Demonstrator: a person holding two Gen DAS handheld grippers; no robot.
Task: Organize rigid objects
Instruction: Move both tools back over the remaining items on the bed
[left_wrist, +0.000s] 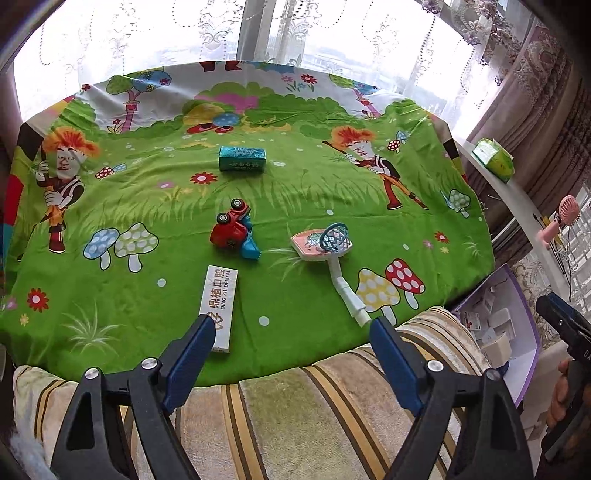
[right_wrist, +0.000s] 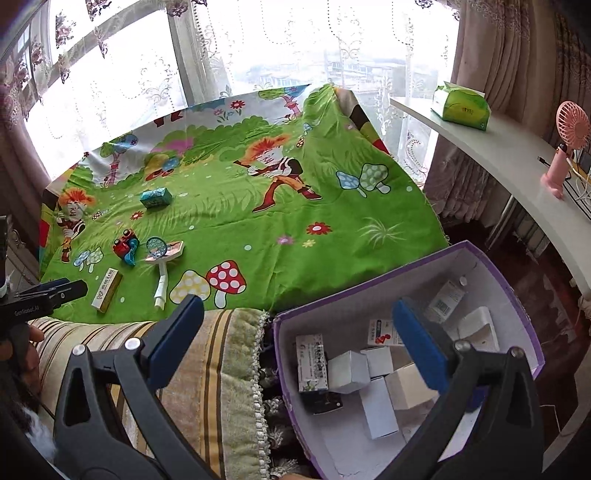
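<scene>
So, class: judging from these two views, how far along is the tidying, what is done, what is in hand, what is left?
Done: several small boxes already lie in the purple box.

In hand: nothing; the left gripper and right gripper are both open and empty.

Left on the green cloth: teal box, red toy truck, toy hoop, white dental box.

toy truck (left_wrist: 233, 233) between carton (left_wrist: 242, 158) and long box (left_wrist: 220, 308), hoop toy (left_wrist: 325, 242) right

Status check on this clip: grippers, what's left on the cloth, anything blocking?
Left gripper open, empty, nearest the dental box. Right gripper open, empty, over the purple bin. Toy truck, hoop toy, teal box on cloth. Nothing blocking.
</scene>
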